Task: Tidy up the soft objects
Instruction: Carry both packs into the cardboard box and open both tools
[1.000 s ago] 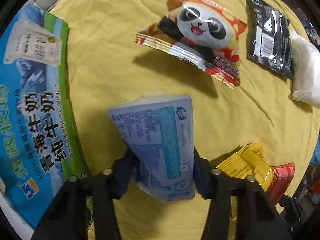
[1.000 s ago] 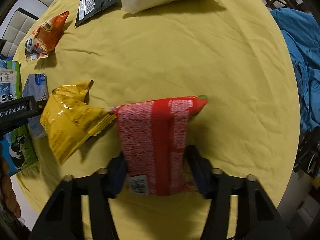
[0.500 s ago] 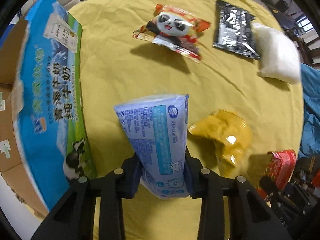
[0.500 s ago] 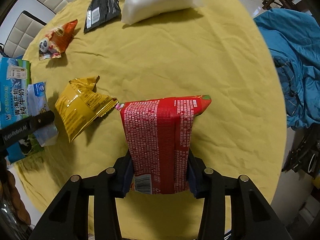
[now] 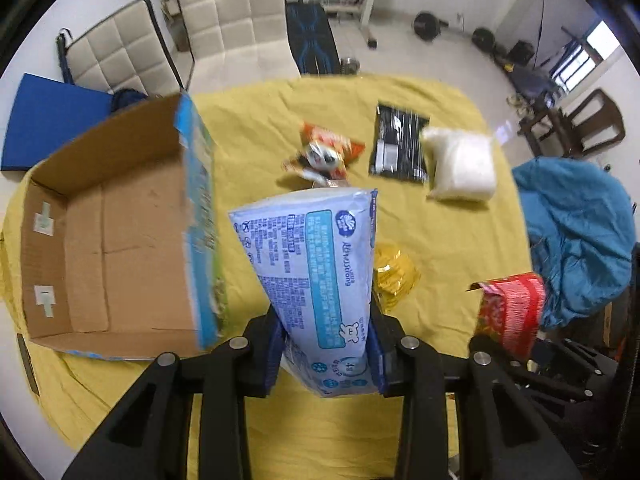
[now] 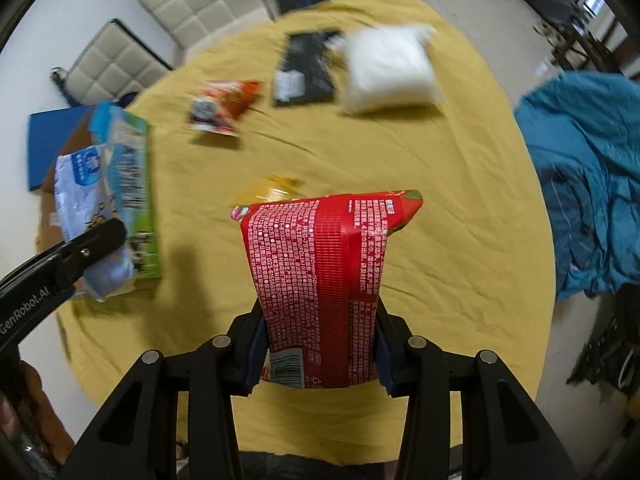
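Your left gripper (image 5: 326,350) pinches the blue pack (image 5: 316,280), right gripper (image 6: 320,354) the red bag (image 6: 324,280); either could snag the box (image 5: 120,240) wall.

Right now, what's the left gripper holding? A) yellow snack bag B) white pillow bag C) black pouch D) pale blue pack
D: the left gripper is shut on the pale blue pack, lifted beside the open box; the yellow bag, white bag and black pouch all lie on the yellow cloth.
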`<move>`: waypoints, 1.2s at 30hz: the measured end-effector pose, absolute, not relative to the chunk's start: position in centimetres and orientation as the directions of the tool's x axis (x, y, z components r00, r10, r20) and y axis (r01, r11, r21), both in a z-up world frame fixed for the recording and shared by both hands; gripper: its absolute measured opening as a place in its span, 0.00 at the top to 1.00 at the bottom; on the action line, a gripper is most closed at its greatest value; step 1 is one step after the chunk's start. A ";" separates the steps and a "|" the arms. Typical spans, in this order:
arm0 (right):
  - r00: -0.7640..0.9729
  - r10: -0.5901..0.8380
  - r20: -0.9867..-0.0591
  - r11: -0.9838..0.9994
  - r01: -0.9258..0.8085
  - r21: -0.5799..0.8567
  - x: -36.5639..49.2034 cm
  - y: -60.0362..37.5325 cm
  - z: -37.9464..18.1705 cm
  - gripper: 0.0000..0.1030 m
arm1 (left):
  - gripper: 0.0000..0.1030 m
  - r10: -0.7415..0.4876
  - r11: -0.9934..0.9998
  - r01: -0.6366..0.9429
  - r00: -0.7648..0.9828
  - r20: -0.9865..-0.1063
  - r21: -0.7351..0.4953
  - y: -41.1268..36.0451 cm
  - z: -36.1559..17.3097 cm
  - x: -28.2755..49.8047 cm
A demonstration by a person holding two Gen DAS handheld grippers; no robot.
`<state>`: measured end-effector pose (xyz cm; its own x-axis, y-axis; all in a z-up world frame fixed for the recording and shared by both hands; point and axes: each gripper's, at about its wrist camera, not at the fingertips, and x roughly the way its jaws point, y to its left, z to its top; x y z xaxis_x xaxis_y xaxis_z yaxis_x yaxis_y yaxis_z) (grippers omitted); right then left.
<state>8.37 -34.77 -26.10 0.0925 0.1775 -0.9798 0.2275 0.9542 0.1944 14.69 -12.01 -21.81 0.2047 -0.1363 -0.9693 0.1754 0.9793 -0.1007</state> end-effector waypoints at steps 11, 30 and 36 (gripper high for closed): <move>0.205 0.247 -0.947 0.958 0.097 0.271 14.6 -24.3 -19.5 0.55 | 0.69 -0.164 0.982 0.143 0.327 -0.931 -0.123 -3.1 -16.0 20.4; 0.131 0.227 -0.965 0.974 -0.026 0.226 28.8 -3.6 -27.0 0.55 | 0.66 -0.281 0.959 -0.007 0.069 -0.957 -0.283 14.1 -28.9 32.9; 0.065 0.185 -0.981 0.983 -0.031 0.184 31.7 -1.4 -31.9 0.55 | 0.64 -0.374 0.927 -0.034 -0.024 -0.927 -0.373 15.3 -33.4 34.7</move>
<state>31.74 -1.37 -31.94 0.0652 0.1852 -0.9805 -0.0313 0.9825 0.1835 34.71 15.34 -33.36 -0.0242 -0.3738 -0.9272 -0.0337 0.9272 -0.3730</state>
